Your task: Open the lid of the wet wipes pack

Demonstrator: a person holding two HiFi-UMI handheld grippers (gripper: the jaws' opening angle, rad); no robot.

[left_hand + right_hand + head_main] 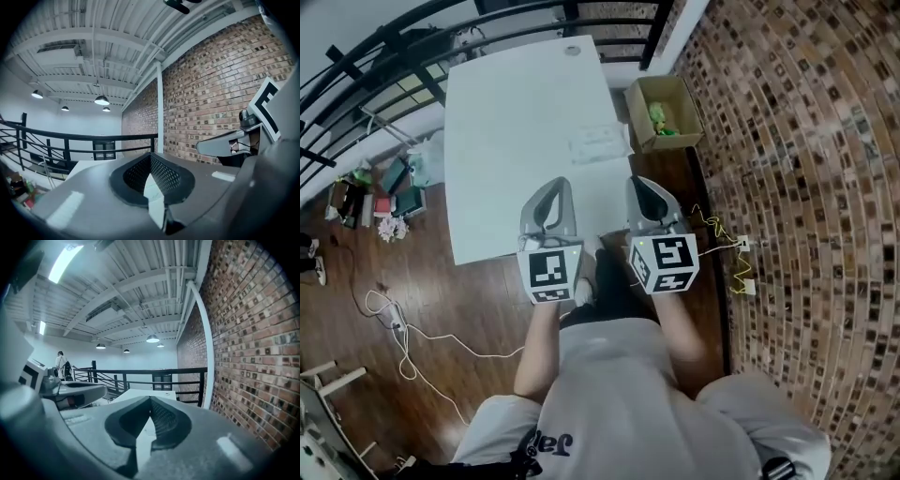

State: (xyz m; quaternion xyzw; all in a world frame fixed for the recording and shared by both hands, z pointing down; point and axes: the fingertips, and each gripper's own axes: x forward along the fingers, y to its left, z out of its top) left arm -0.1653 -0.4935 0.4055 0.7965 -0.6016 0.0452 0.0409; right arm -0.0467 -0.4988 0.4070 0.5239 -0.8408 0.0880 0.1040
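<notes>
Wet wipes pack: lies flat on the white bench, toward its right edge, in the upper middle of the head view; pale and hard to make out, so I cannot tell whether its lid is up or down.
Left gripper: held over the near edge of the bench, lower centre of the frame, well apart from the pack; in the left gripper view its jaws meet at the tips with nothing between them.
Right gripper: just beside the left one, at the bench's near right corner, also clear of the pack; its jaws are closed together and empty in the right gripper view.
Cardboard box: open, on the floor off the bench's right side, upper right of centre, with a green toy inside.
Brick wall: fills the right of the frame.
Cable: white, loose on the wooden floor, lower left.
</notes>
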